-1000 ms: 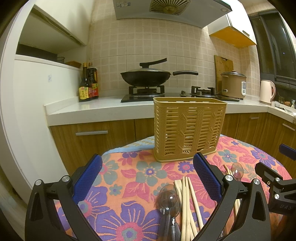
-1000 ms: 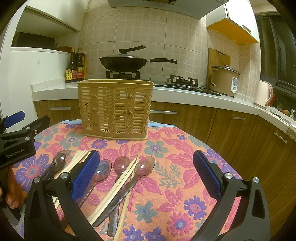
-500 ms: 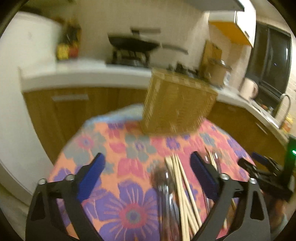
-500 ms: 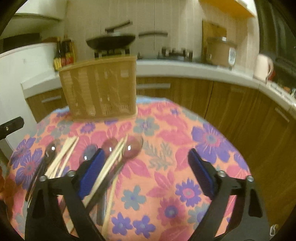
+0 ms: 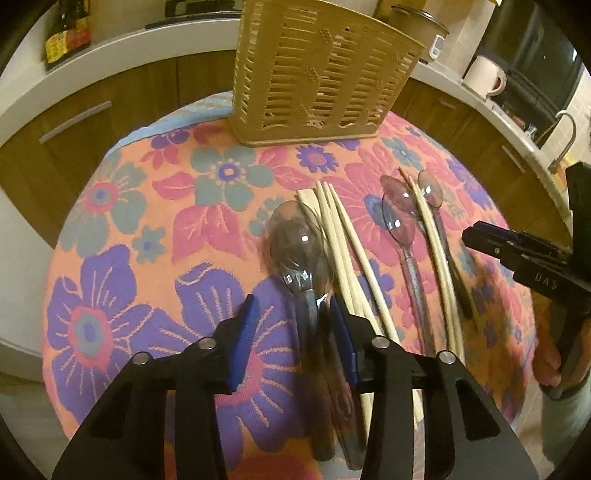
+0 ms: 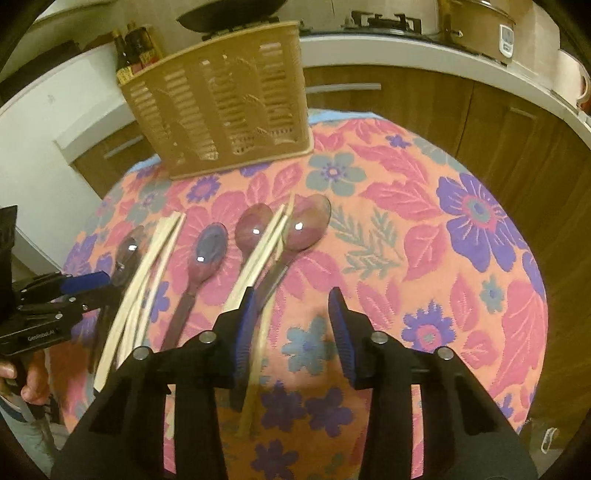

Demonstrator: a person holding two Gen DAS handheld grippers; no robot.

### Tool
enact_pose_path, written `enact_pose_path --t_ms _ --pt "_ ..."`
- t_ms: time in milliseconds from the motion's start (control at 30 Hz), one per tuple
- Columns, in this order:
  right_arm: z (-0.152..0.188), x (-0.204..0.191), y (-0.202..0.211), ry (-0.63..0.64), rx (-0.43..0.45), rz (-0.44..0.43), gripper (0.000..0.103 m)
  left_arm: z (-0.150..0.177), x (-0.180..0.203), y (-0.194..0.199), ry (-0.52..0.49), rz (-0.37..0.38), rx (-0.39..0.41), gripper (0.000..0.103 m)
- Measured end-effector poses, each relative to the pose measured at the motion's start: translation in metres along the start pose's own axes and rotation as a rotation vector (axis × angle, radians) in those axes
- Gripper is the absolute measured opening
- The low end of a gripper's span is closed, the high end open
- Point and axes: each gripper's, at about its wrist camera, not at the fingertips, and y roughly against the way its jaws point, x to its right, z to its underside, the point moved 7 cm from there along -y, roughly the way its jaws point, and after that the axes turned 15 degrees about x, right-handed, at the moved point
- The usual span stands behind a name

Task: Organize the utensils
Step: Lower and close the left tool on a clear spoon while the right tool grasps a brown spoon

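Note:
Clear plastic spoons and pale chopsticks lie on a round table with a floral cloth [image 5: 122, 258]. A tan slotted utensil basket [image 5: 317, 70] stands at the far edge; it also shows in the right wrist view [image 6: 225, 99]. My left gripper [image 5: 295, 332] is low over the table, half closed, its blue pads either side of the handle of two stacked spoons [image 5: 295, 240]. Chopsticks [image 5: 343, 251] lie just right of them. My right gripper [image 6: 291, 328] is half open and empty over the cloth, with chopsticks [image 6: 266, 243] and a spoon [image 6: 306, 225] by its left pad.
More spoons [image 5: 399, 221] and chopsticks [image 5: 436, 251] lie to the right. A kitchen counter [image 5: 122, 55] with bottles [image 5: 66, 33], a rice cooker [image 6: 476, 26] and a kettle [image 5: 484, 74] runs behind the table. Wooden cabinets [image 6: 517, 122] stand below it.
Both grippers have tilted down and dropped toward the table. Both have narrowed from wide open. The left one now straddles the stacked spoons' handle.

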Motion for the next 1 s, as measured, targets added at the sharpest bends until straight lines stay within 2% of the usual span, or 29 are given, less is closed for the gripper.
enact_pose_path --t_ms 67,167,400,500,567,767,1000 --pt "0.002 0.004 -0.004 -0.017 -0.024 0.003 0.03 -0.002 0.002 0.001 -0.005 -0.006 -0.007 0.032" --pt "0.002 0.003 -0.007 -0.02 -0.038 -0.004 0.03 -0.003 0.003 0.002 0.015 0.019 -0.011 0.015" --pt "-0.011 0.003 -0.029 -0.129 -0.095 -0.045 0.024 -0.007 0.003 0.003 0.066 0.037 0.03 0.005" --pt "-0.01 0.002 -0.043 -0.163 -0.142 -0.052 0.014 -0.01 -0.003 0.008 0.114 0.068 0.057 0.002" --pt "-0.012 0.0 -0.042 -0.146 -0.133 -0.042 0.003 -0.012 -0.008 0.011 0.137 0.07 0.07 0.002" --pt "-0.023 0.01 -0.027 -0.158 -0.089 -0.065 0.001 -0.01 -0.023 0.013 0.222 0.112 0.07 0.002" --pt "-0.017 0.032 -0.029 -0.167 -0.129 -0.066 0.001 -0.007 -0.029 0.011 0.234 0.112 0.056 0.003"
